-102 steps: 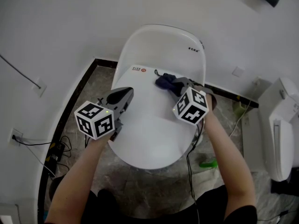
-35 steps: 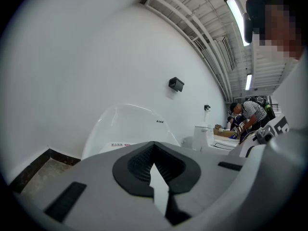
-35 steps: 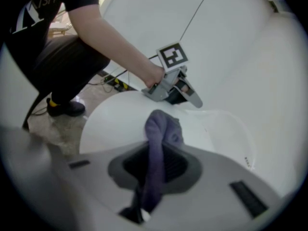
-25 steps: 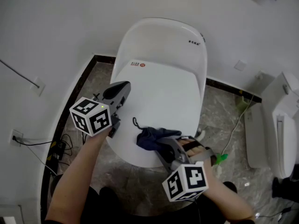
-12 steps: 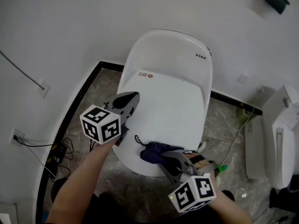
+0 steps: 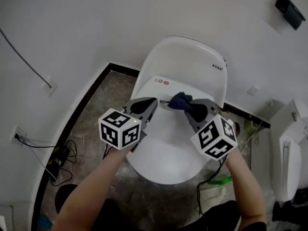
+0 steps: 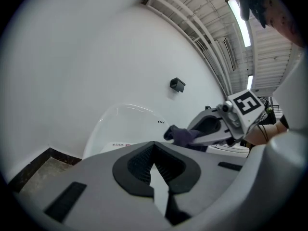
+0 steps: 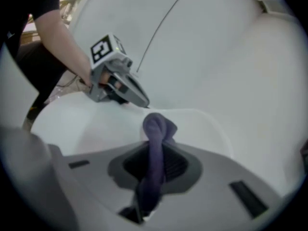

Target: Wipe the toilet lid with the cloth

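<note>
The right tool (image 6: 190,106) pinches the dark blue bunched cloth (image 6: 181,100) so its wad juts forward over the rear of the white plastic toilet lid (image 6: 166,148), ready for wiping, while the left tool (image 6: 152,103), jaws together and empty, hovers just beside it, probably to leave the stroke clear.

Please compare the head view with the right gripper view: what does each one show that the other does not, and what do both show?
Only the head view: the marble floor, loose cables by the wall, a second white fixture at the right, and the right claw seen from outside with its marker cube. Only the right gripper view: that claw's jaws shut on the cloth, with a fold poking out past them. Both: the cloth, the left claw and the white toilet lid.
</note>
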`<state>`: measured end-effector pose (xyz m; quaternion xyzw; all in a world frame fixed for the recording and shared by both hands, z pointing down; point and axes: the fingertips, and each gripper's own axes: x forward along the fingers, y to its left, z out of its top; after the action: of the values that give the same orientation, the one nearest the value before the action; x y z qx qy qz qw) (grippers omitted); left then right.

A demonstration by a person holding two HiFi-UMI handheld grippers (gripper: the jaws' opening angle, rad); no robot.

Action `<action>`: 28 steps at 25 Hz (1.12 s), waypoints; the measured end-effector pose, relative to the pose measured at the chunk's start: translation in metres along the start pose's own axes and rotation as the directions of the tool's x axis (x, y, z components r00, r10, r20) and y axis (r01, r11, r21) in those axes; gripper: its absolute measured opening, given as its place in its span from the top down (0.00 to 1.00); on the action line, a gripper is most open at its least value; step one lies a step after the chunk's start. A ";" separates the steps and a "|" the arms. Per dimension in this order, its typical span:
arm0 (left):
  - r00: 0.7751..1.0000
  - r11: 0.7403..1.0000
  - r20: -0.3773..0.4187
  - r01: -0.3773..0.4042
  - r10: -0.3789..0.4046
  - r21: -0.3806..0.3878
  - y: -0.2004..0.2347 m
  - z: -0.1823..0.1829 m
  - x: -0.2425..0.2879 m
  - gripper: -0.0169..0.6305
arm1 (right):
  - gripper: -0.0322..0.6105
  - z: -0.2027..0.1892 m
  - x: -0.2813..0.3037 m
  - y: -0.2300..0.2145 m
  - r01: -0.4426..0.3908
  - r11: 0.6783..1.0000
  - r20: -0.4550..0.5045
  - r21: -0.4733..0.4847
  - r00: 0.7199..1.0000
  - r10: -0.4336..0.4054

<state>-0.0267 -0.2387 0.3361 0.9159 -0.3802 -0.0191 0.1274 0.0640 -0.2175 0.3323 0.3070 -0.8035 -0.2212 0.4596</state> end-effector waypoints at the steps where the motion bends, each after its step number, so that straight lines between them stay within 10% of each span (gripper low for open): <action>1: 1.000 1.000 0.005 -0.001 0.001 -0.005 0.000 0.000 -0.001 0.95 | 0.84 0.000 0.009 -0.011 0.008 1.000 -0.009 -0.004 1.000 -0.008; 16: 1.000 1.000 0.006 -0.017 0.017 -0.015 0.004 -0.001 -0.004 0.95 | 0.84 -0.038 0.126 -0.080 0.008 0.999 -0.172 -0.038 0.985 -0.014; 28: 1.000 1.000 0.006 -0.009 0.009 -0.018 0.006 -0.002 -0.004 0.95 | 0.84 -0.044 0.132 -0.054 -0.064 0.996 -0.209 -0.062 0.977 0.050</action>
<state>-0.0338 -0.2392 0.3389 0.9129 -0.3846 -0.0250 0.1347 0.0670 -0.3517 0.3985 0.2895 -0.7516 -0.2021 0.5572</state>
